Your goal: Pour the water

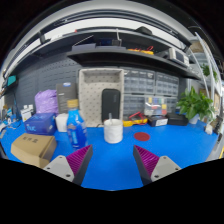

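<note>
A clear bottle (76, 128) with blue liquid and an orange cap stands on the blue table (110, 165), left of centre. Just to its right stands a white cup (113, 130). My gripper (112, 160) hovers low over the table, open, its purple-padded fingers (77, 162) wide apart with only bare table between them. The white cup is ahead of the fingers, the bottle ahead and to the left.
A cardboard box (33, 149) lies at the left, with a blue box (41, 124) and a purple bag (47, 101) behind it. A red disc (142, 136) lies right of the cup. A potted plant (194, 104) and shelving (125, 55) stand at the back.
</note>
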Demonstrator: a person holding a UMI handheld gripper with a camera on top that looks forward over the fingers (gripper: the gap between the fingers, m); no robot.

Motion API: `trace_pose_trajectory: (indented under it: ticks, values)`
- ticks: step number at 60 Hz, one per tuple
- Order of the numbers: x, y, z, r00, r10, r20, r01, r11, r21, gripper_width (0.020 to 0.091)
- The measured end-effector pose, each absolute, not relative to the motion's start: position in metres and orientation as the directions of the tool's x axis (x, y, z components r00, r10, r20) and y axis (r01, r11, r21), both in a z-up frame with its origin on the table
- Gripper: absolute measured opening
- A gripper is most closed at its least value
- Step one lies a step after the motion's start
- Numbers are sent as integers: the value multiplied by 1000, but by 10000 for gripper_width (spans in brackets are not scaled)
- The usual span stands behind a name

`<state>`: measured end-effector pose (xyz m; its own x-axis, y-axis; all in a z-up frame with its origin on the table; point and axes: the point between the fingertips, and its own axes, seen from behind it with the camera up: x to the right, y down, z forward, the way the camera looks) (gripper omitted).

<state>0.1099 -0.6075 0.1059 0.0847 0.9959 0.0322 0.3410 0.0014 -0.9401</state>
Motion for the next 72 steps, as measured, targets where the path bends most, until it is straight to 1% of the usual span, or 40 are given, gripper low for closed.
trace_pose_trajectory:
  ticks: [1, 3, 7, 11, 20, 33, 41, 45, 46, 47, 48, 51, 56, 63, 72]
  values:
    - [115, -635, 98, 75, 997, 24, 343, -3, -939, 838]
    - [117, -662, 89, 55, 998, 18, 349, -3, -937, 838]
    - [115, -690, 78, 14, 1000, 17, 365, 11, -931, 838]
    - [107, -709, 73, -13, 1000, 17, 367, 21, -930, 839]
    - [71, -732, 77, -34, 999, 2, 329, 13, -944, 842]
    - [14, -744, 80, -37, 999, 29, 285, 39, -958, 824]
    - [-11, -753, 77, -52, 998, 36, 248, 48, -968, 734]
    - [-17, -757, 73, -65, 997, 29, 246, 44, -968, 637]
    - [-19, -756, 74, -61, 998, 34, 231, 48, -972, 625]
    - [-19, -754, 77, -54, 998, 39, 221, 50, -974, 579]
    - [-20, -753, 76, -54, 998, 39, 217, 50, -975, 549]
    - [-21, -753, 76, -58, 998, 28, 202, 39, -979, 538]
    - [-21, -755, 77, -76, 997, 19, 181, 32, -983, 499]
    - [-22, -755, 77, -96, 995, 13, 174, 29, -984, 427]
    - [-22, -758, 74, -108, 994, 23, 211, 46, -976, 425]
